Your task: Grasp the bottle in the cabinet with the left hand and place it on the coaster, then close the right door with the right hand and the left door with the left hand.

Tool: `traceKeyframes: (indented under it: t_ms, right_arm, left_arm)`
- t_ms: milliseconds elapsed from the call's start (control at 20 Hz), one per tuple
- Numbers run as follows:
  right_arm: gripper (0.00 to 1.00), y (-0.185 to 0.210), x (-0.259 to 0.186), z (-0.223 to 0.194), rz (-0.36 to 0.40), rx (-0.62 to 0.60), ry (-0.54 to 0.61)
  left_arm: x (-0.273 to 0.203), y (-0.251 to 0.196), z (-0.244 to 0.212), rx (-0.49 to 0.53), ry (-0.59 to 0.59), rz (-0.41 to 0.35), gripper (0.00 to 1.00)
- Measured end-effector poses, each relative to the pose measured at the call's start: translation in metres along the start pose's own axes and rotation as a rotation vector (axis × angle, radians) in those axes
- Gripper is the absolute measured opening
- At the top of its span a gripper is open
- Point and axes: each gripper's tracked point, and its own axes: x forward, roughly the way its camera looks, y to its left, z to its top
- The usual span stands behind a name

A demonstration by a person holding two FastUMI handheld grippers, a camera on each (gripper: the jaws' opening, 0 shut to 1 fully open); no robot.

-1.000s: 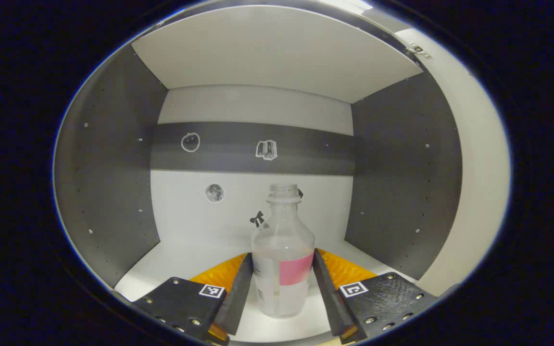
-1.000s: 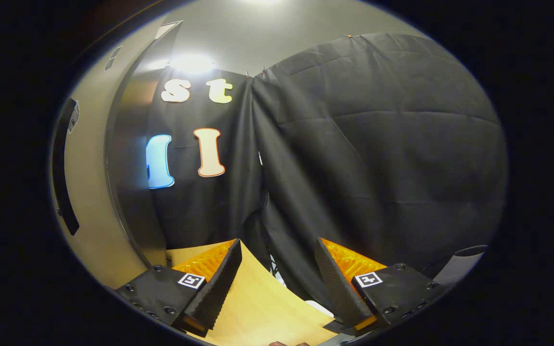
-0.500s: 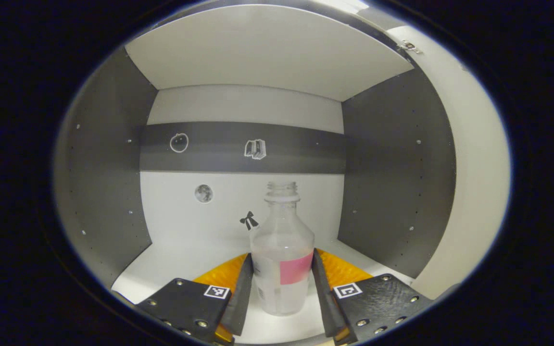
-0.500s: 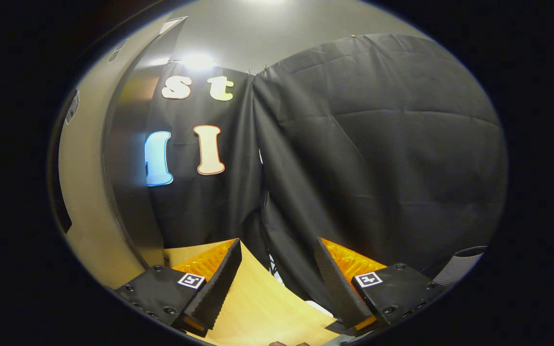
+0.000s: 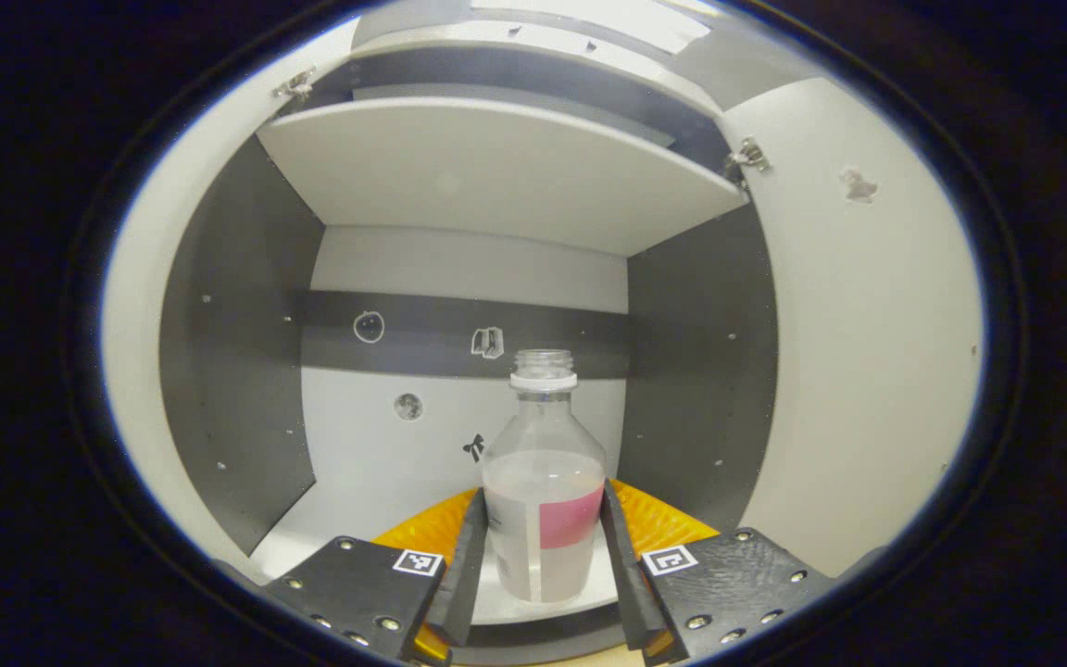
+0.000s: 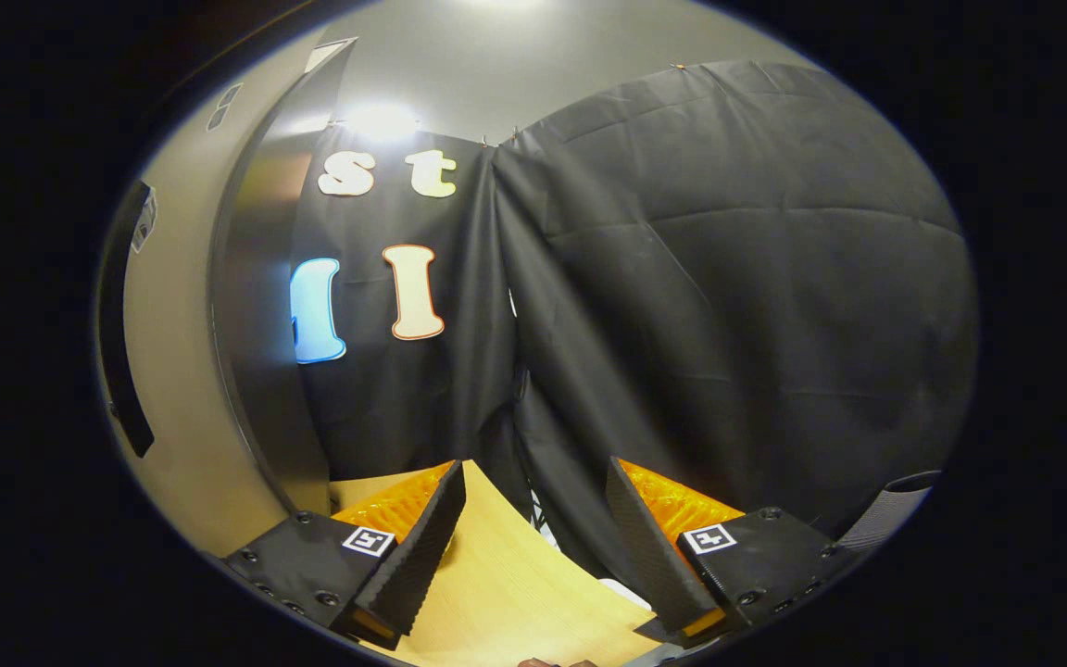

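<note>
Bottle withdrawn, seemingly between tool fingers

stickers: cabinet back wall | wooden tabletop: below black cloth

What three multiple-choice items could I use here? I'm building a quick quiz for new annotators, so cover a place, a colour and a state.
1. Where is the bottle?
A. Lying on the wooden table
B. Upright between the left gripper's fingers, at the cabinet's front edge
C. On the cabinet's upper shelf

2. What colour is the patch on the bottle's label?
A. Pink
B. Green
C. Blue

3. What state is the right gripper in?
A. Shut on the bottle
B. Shut on a door handle
C. Open, holding nothing

Answers:
1 B, since the left gripper view shows the bottle standing with a finger pressed on each side.
2 A, the label's patch is pink beside white.
3 C, the right gripper view shows its fingers spread apart over the wooden table.
</note>
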Motion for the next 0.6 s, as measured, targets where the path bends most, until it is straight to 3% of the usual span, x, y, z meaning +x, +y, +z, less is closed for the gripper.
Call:
traceKeyframes:
  t_ms: [150,250,300,350,400,500,550,600]
  right_arm:
    - [0.97,0.009,-0.01,0.001,0.033,-0.018,0.0]
    - [0.93,0.017,-0.017,0.005,0.058,-0.014,-0.002]
    - [0.97,0.021,-0.021,0.006,0.069,-0.016,-0.003]
    - [0.97,0.023,-0.025,0.007,0.077,-0.022,-0.006]
    - [0.93,0.026,-0.03,0.008,0.085,-0.03,-0.008]
    - [0.97,0.029,-0.04,0.007,0.1,-0.032,-0.002]
    - [0.97,0.031,-0.045,0.006,0.109,-0.033,0.006]
    - [0.93,0.03,-0.05,0.004,0.112,-0.043,0.014]
  left_arm:
    - [-0.04,-0.007,0.002,0.041,-0.028,-0.002,0.63]
    - [-0.072,-0.012,0.001,0.048,-0.02,-0.002,0.63]
    - [-0.086,-0.009,-0.003,0.049,-0.014,0.003,0.7]
    - [-0.111,-0.007,-0.009,0.044,-0.008,0.005,0.63]
    - [-0.129,-0.006,-0.016,0.034,0.003,0.008,0.63]
    - [-0.163,-0.005,-0.033,0.011,0.026,0.017,0.63]
    - [-0.18,-0.005,-0.044,-0.003,0.042,0.02,0.7]
    - [-0.194,-0.006,-0.055,-0.017,0.051,0.019,0.63]
